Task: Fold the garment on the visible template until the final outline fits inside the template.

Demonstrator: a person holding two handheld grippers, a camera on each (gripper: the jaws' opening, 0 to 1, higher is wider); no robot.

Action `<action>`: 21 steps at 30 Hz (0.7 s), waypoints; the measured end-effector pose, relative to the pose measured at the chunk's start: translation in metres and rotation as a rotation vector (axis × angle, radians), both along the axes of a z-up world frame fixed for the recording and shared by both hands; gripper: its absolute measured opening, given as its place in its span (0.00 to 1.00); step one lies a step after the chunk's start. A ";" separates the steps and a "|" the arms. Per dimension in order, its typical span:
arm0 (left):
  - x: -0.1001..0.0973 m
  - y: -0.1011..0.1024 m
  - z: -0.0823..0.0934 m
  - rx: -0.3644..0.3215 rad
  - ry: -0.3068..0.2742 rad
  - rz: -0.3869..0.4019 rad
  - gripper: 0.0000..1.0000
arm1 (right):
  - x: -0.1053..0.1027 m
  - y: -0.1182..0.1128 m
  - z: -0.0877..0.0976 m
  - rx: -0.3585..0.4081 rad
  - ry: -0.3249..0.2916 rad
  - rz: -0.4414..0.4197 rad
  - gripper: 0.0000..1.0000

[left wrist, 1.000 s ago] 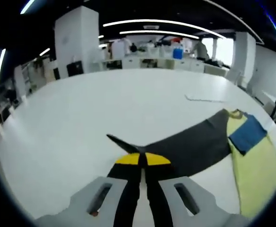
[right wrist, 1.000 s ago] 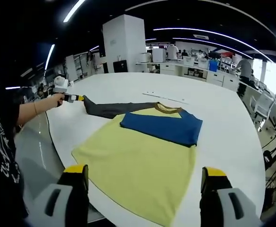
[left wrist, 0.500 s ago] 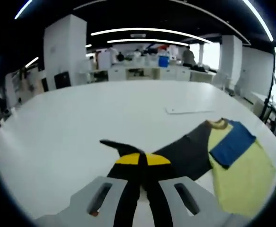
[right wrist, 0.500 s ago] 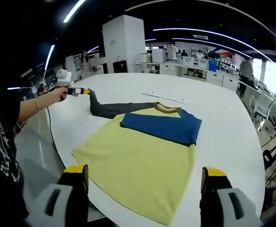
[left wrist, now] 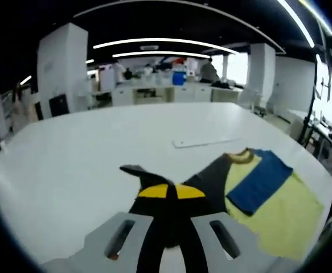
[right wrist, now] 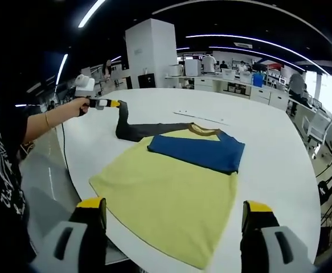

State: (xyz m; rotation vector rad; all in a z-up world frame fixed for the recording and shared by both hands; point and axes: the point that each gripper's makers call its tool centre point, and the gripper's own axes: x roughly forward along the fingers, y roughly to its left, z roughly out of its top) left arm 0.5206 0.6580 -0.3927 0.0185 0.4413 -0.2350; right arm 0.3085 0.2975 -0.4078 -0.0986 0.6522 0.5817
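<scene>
Yellow garment (right wrist: 166,193) spread flat on the white table (right wrist: 268,148) at centre frame of the right gripper view, blue sleeve (right wrist: 197,151) already folded across the chest. Dark grey sleeve (right wrist: 132,129) lifted at its cuff toward upper left, pinched by the left hand-held gripper (right wrist: 113,103), jaws clenched on the fabric so the sleeve can likely be carried over the body. Same cuff visible between closed jaws in the left gripper view (left wrist: 167,192). Right hand-held gripper (right wrist: 174,219) at bottom frame, jaws wide apart, grasping nothing, apparently held back, clear of the fold. Thin white strip (right wrist: 203,118) lying beyond the collar, possibly a template edge.
</scene>
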 end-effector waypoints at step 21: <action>0.018 -0.095 0.031 -0.065 -0.048 -0.143 0.00 | -0.005 0.002 -0.004 -0.010 0.000 0.045 0.99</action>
